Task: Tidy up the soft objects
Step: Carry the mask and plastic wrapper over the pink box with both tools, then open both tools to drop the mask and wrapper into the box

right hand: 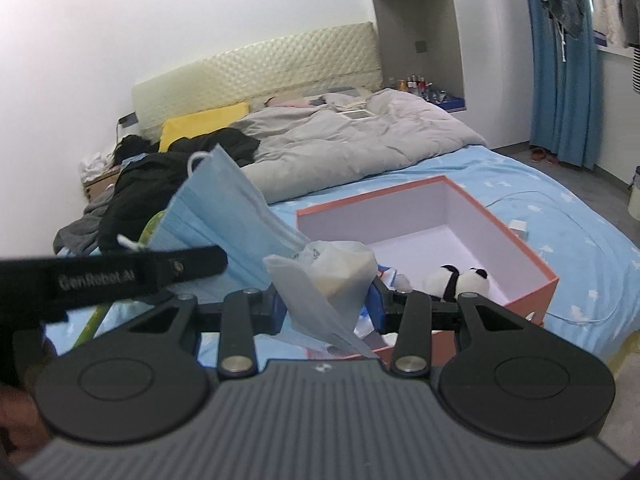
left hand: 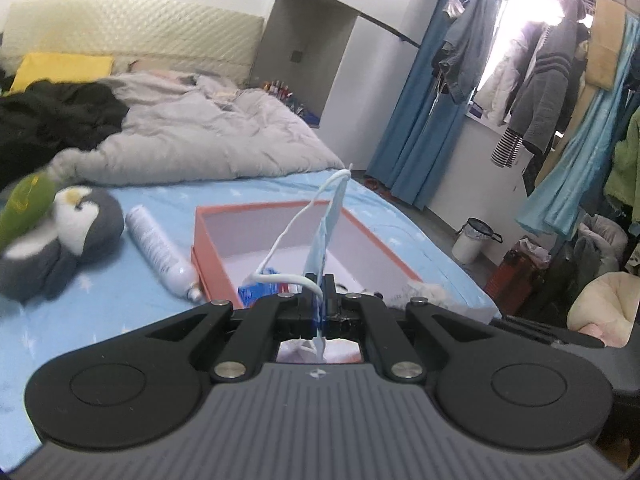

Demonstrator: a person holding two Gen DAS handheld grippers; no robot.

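Note:
My left gripper [left hand: 320,294] is shut on a blue face mask [left hand: 330,224], which stands edge-on above the jaws with its white ear loop trailing. Just beyond it an orange box [left hand: 276,206] with a white inside lies open on the bed. In the right wrist view my right gripper [right hand: 328,306] is shut on a translucent plastic bag [right hand: 328,276] with something pale inside, near the box [right hand: 516,236]. A panda plush [right hand: 456,280] lies in the box. The mask [right hand: 224,208] hangs at the left, above the left gripper's finger [right hand: 192,264]. A grey penguin plush [left hand: 80,228] lies left of the box.
A white spray bottle [left hand: 156,248] lies between penguin and box, with a green item [left hand: 24,204] further left. A grey duvet [left hand: 208,136], black clothes [left hand: 52,120] and a yellow pillow [right hand: 204,124] cover the bed's far half. A bin [left hand: 472,240] and hanging clothes [left hand: 548,92] stand right.

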